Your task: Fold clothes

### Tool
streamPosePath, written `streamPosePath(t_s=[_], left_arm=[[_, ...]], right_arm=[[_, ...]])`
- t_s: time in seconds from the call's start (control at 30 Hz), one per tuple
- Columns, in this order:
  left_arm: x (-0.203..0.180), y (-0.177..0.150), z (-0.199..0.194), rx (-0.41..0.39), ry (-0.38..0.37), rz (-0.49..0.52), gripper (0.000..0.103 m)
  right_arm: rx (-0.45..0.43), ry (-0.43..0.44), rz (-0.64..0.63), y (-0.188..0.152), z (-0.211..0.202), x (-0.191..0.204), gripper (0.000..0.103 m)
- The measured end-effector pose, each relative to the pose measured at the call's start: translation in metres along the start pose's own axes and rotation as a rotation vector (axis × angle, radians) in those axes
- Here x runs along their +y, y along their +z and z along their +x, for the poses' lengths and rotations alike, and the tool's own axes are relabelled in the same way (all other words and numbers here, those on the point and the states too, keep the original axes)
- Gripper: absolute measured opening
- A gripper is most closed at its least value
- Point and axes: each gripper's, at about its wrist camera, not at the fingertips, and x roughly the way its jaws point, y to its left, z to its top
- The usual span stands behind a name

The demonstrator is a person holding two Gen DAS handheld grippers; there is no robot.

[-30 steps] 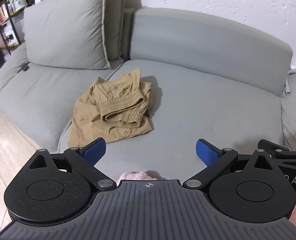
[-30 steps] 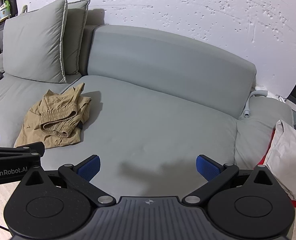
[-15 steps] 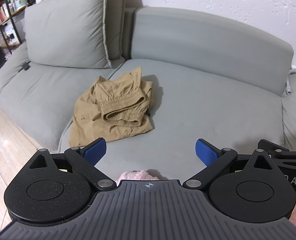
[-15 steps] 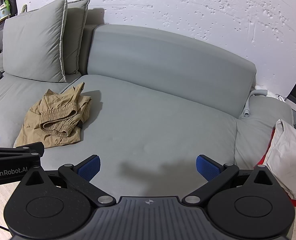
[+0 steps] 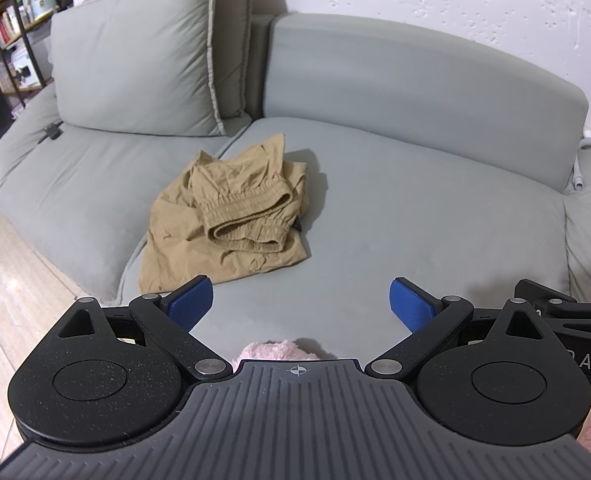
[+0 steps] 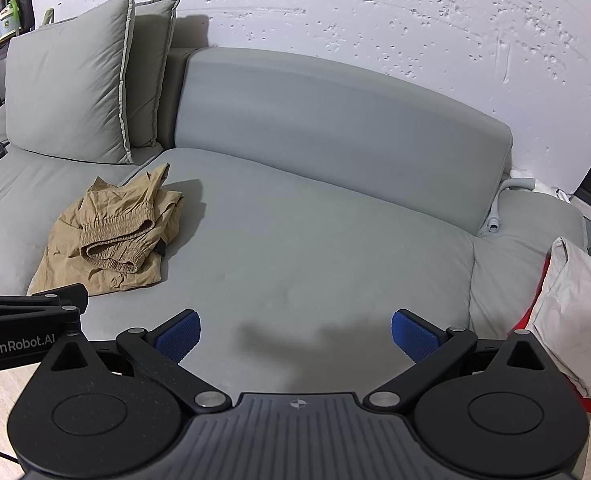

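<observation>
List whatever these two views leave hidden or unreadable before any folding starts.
- Tan garment, both views: bunched on the sofa, so its type and underside are hidden.
- Pink fluffy fabric, left wrist view: mostly behind the left gripper body.
- Beige cloth, right wrist view: cut by the frame edge and the right gripper body.
- Shelf items: too small to identify.

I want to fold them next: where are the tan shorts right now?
The tan shorts lie crumpled on the sofa seat, left of centre in both views, just in front of the big grey cushion, untouched by either tongs.
</observation>
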Motion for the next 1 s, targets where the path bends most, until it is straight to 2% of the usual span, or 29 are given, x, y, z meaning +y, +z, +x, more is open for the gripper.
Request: streamPosePath(t_s=[0.6,1.0], left_arm=[[0.002,-0.003,0.006,0.007,0.000,0.000,0.098],[0.022,-0.009,0.032,0.056,0.010,-0.029,0.098]], right_arm=[[0.006,-0.003,-0.001,-0.004,0.002,0.001,0.102],[0.042,0.001,-0.052,-0.003,0.023,0.019,0.102]])
